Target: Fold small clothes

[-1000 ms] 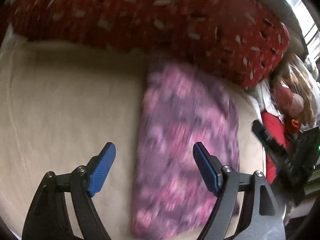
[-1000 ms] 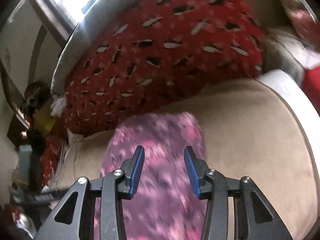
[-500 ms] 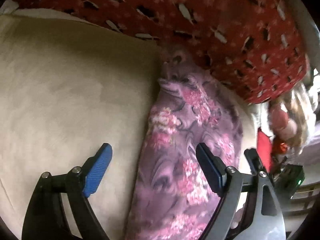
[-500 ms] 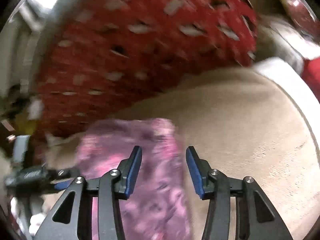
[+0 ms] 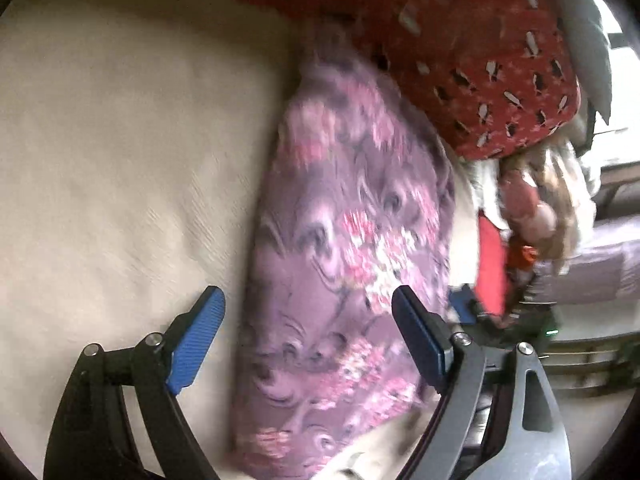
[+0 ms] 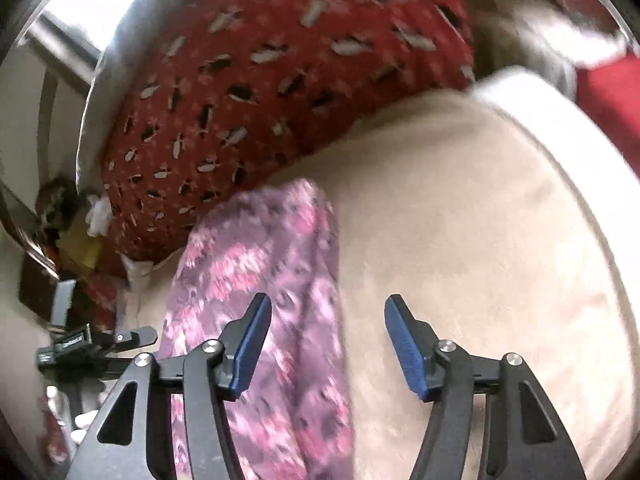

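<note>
A purple garment with pink flowers [image 5: 344,264] lies folded in a long narrow strip on a cream cushion [image 5: 120,140]. Its far end touches a red patterned pillow [image 5: 480,60]. My left gripper [image 5: 308,332] is open and empty, above the strip's left edge. In the right wrist view the garment [image 6: 272,280] runs under my left finger; my right gripper [image 6: 328,340] is open and empty over the strip's right edge. The left gripper [image 6: 100,344] shows at the far left there.
The red pillow [image 6: 260,80] backs the cushion [image 6: 480,240]. A doll with blond hair [image 5: 536,208] and red cloth [image 5: 490,264] lie beside the cushion's edge. A window frame [image 6: 60,40] and clutter stand behind.
Both grippers have shifted over the garment, with motion blur. My right gripper has opened wider and moved toward the strip's right edge. The garment lies as before.
</note>
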The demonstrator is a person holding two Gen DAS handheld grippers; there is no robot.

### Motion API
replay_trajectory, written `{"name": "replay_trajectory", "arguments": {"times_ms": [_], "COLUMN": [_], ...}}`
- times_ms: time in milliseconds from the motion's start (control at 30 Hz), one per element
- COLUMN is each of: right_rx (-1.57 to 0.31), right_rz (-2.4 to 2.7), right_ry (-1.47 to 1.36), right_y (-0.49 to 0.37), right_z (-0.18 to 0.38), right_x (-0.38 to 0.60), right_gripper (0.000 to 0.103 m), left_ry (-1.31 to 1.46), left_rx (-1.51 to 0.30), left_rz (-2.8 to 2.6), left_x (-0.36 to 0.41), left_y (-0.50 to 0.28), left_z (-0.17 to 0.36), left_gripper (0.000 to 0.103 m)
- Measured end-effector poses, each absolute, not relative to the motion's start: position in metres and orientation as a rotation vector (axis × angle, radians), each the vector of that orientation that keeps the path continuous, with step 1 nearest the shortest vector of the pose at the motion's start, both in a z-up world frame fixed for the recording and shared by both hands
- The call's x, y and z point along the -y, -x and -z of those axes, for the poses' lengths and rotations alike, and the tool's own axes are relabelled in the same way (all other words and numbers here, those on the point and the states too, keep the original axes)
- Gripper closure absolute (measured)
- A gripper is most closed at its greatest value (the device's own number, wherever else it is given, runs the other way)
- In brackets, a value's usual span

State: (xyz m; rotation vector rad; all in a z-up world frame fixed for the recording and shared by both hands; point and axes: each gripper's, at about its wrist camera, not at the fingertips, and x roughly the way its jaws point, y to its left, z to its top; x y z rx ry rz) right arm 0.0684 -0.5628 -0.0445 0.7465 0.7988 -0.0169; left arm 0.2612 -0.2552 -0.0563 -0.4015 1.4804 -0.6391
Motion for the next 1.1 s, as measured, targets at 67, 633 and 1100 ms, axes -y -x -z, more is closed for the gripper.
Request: {"name": "replay_trajectory", "arguments": {"times_ms": [67,633,1100], "right_rx": [-0.807,-0.789,-0.694], "right_rz": [-0.055,-0.085,-0.104], "right_ry": [-0.808,-0.583,-0.547], "right_y": [-0.069,-0.094,-0.046], "right_z": [0.06,0.038,-0.031], "right_x": [0.557,0.503,0.442], "right_gripper": [0.041,0.078,0.078], "left_ry": [0.433,0.155,0.061], "left_rx": [-1.506,-1.296,-1.077], "left_rz": [0.65,0.521,0.48], "left_x": [0.255,0.272,0.214], "left_y": [-0.254,-0.23,-0.166], "left_z": [0.065,0.015,-0.057], "left_gripper": [0.017,0.079,0.079]}}
